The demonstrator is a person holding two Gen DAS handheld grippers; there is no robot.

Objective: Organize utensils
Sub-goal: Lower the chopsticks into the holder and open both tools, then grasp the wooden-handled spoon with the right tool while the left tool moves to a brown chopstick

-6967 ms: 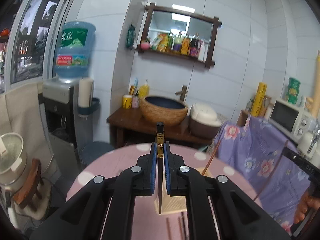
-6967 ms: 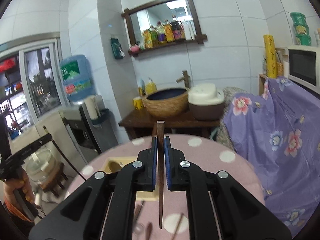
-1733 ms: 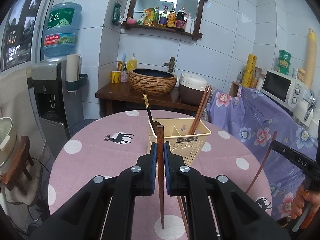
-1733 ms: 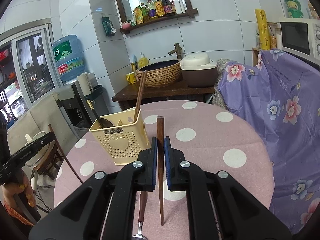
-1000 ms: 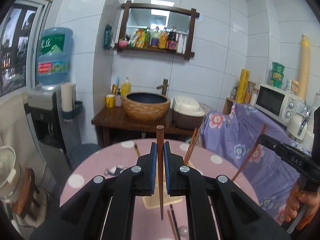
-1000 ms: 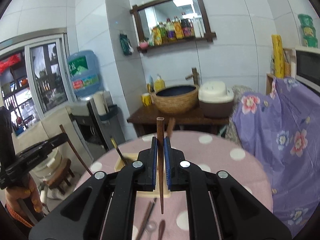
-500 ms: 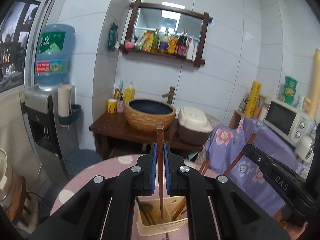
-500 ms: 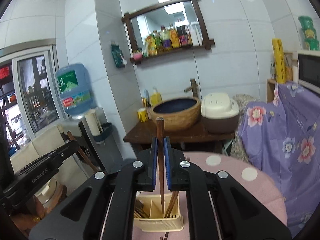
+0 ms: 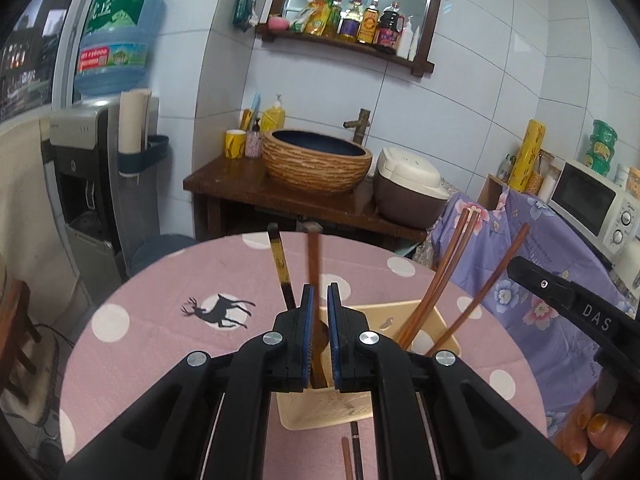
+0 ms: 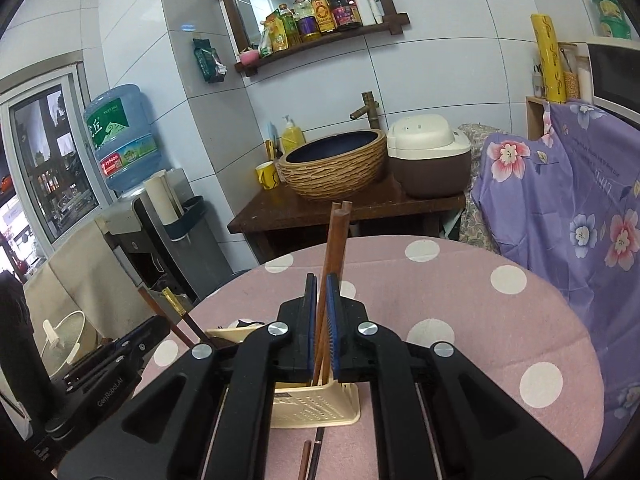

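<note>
Read "DAS" in pale letters on the black arm of the right gripper (image 9: 576,312), seen from the left wrist. Read "GenRobot.AI" along the black arm of the left gripper (image 10: 108,364), seen from the right wrist. Made out large white Chinese characters, the second being "丘", on the green label of the blue water bottle (image 9: 118,36). Smaller print on that label and on the shelf bottles (image 9: 360,20) stayed too small to read.

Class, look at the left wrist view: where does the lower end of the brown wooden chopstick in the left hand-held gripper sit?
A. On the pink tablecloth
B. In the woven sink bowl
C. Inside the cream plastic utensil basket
C: the brown wooden chopstick, clamped by the left hand-held gripper, runs down into the cream plastic utensil basket.
</note>
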